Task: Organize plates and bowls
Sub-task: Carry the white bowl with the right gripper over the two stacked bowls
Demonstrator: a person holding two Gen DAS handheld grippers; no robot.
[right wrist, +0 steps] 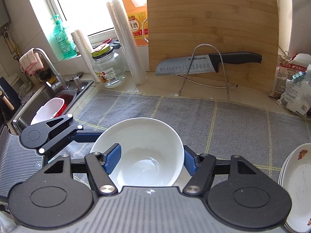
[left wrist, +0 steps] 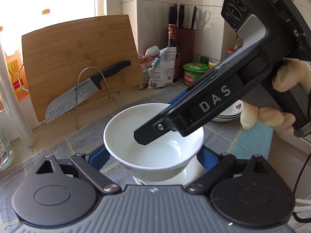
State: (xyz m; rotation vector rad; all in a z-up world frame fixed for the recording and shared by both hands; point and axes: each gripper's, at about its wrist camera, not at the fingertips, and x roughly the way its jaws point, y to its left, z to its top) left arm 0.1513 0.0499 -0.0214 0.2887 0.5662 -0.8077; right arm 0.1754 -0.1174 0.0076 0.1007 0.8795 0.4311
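1. Right gripper (right wrist: 149,160) pinches the white bowl (right wrist: 140,151): one blue pad sits inside the left wall, the other presses the outside of the right wall, so the bowl's rim is clamped between them.
2. Left gripper (left wrist: 153,153) stands spread wide, its blue fingers (left wrist: 97,156) on either side of the same bowl; whether they touch its wall I cannot tell.
3. Grey checked cloth (right wrist: 223,120) covers the counter beneath; the bowl hangs over its near part, with the cutting board (right wrist: 213,29) and knife (right wrist: 204,63) standing far behind.
4. Beneath the bowl in the left wrist view, another white dish (left wrist: 186,174) shows, so the bowl looks close to being nested; it is probably not yet released.
5. Stacked plates (right wrist: 297,184) with a flower print lie at the right, well apart from the bowl. That pile looks gathered already.
6. What remains, by my judgement: seat the bowl and let go.
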